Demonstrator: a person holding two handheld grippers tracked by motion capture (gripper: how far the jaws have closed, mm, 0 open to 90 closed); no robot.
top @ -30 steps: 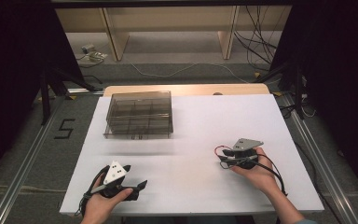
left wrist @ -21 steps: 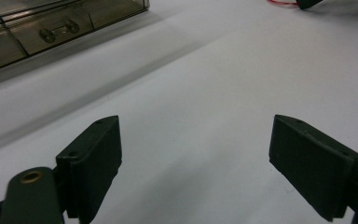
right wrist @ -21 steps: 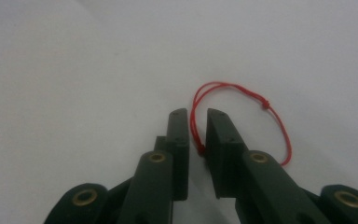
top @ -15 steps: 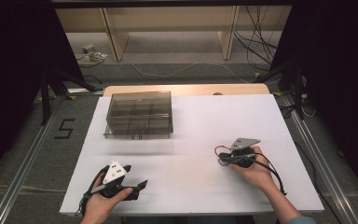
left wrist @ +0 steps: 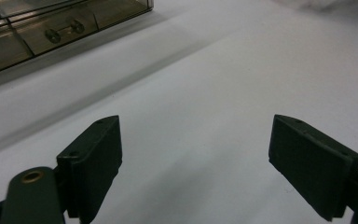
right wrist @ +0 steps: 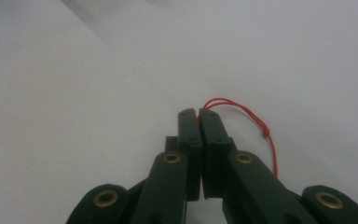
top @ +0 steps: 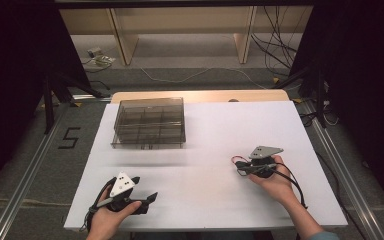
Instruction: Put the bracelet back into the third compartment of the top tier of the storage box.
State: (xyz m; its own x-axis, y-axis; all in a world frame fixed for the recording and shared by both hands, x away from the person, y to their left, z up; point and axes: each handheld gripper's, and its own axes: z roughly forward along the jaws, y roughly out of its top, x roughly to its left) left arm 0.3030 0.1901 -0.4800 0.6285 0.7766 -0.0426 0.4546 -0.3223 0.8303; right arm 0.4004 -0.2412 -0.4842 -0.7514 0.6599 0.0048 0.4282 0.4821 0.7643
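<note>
My right gripper (top: 239, 168) rests on the white table (top: 220, 130) at the right, its jaws pressed together on a thin red string (right wrist: 262, 129). The string loops out past the jaw tips of this gripper (right wrist: 198, 115) and shows as a small red arc (top: 236, 159) in the high view. My left gripper (top: 145, 190) sits near the table's front left edge, jaws wide apart with nothing between them (left wrist: 196, 154). A clear smoky compartment box (top: 149, 122) stands at the back left, ahead of the left gripper (left wrist: 37, 32).
Black cables trail from both grippers over the front of the table. A wooden board edge (top: 200, 95) runs behind the white surface. Metal rails (top: 30, 185) flank the table, and cables lie on the floor (top: 275, 55) beyond.
</note>
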